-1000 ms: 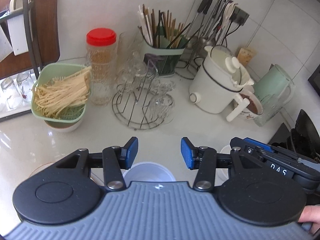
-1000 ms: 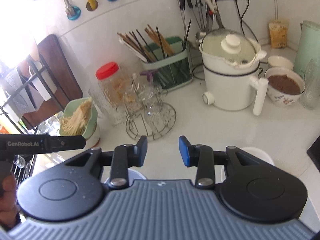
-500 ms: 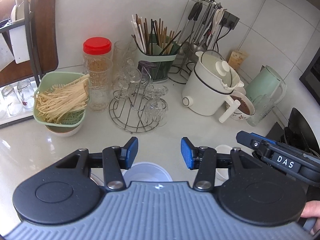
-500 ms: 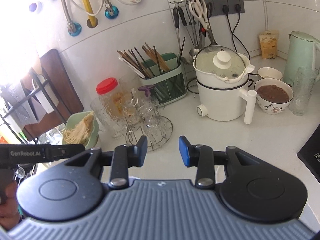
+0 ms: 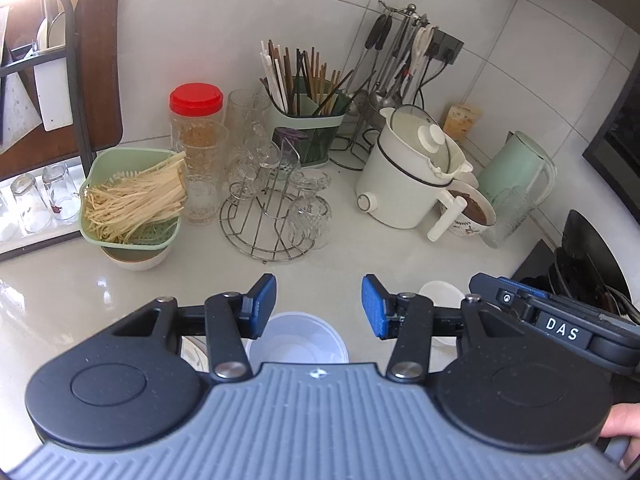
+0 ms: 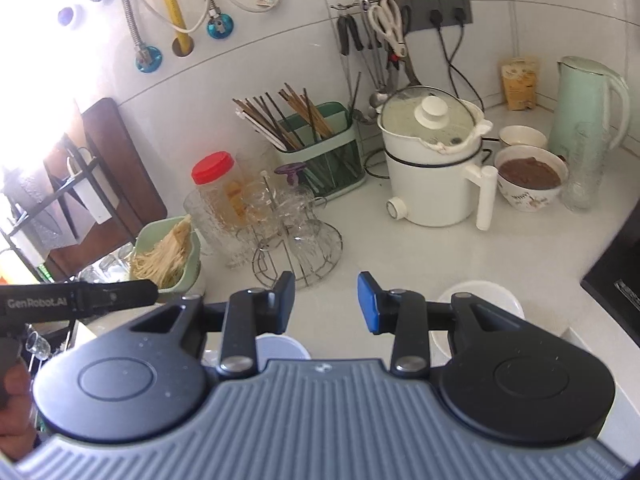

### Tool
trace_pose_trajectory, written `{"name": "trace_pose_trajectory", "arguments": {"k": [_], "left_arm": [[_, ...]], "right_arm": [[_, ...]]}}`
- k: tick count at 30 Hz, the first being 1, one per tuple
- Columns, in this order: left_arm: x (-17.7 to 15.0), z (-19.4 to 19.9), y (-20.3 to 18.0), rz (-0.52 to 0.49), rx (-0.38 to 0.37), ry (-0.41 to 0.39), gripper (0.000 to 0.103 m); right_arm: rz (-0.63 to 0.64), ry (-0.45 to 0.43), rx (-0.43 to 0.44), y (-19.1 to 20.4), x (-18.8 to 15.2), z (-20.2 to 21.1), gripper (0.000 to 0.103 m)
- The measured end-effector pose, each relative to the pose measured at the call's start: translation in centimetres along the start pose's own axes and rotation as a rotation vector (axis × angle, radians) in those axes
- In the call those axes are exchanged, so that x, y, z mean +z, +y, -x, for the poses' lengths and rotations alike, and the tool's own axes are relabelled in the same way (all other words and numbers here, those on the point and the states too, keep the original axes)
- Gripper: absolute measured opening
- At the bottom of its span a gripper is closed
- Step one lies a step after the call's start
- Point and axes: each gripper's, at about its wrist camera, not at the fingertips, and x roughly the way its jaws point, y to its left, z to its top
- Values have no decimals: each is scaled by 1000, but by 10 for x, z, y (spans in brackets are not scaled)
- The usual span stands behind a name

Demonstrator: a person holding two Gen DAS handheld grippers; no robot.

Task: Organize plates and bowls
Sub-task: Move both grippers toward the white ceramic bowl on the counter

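Observation:
My left gripper [image 5: 319, 304] is open and empty above the white counter. A pale plastic bowl [image 5: 296, 342] sits just below and behind its fingertips, and a patterned plate [image 5: 192, 354] peeks out under the left finger. A small white dish [image 5: 440, 294] lies to the right, partly hidden by the right gripper's body [image 5: 560, 326]. My right gripper [image 6: 326, 304] is open and empty. A white bowl [image 6: 484, 300] sits under its right finger, and the pale plastic bowl [image 6: 280, 346] under its left one. The left gripper's body [image 6: 76, 300] shows at the left.
At the back stand a wire glass rack [image 5: 272, 216], a red-lidded jar [image 5: 196, 120], a chopstick holder [image 5: 308, 120], a white electric pot [image 5: 412, 176], a bowl of brown food [image 5: 472, 212], a green kettle [image 5: 520, 172] and a green noodle basket [image 5: 132, 200]. A dark stove [image 5: 592, 264] lies right.
Both grippers have pulled back and risen from the counter, so more of the wall and counter shows. Both stay open and empty.

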Motion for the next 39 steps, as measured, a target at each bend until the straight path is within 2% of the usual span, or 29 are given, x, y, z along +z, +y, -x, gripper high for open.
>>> {"name": "trace_pose_trajectory", "arguments": {"k": [6, 16, 30, 36, 39], "left_arm": [[-12, 3, -4, -28, -18, 23, 53], [-26, -4, -25, -31, -17, 31, 53], [-10, -57, -75, -43, 0, 52, 53], [-7, -89, -95, -87, 0, 87, 53], [-8, -110, -101, -93, 17, 125, 53]], "right_arm": [[-25, 1, -57, -2, -15, 9, 38], [-30, 15, -82, -21, -19, 16, 38], [-59, 1, -140, -84, -13, 13, 38], [-68, -6, -206, -105, -21, -2, 38], [-85, 27, -200, -117, -26, -15, 38]]}}
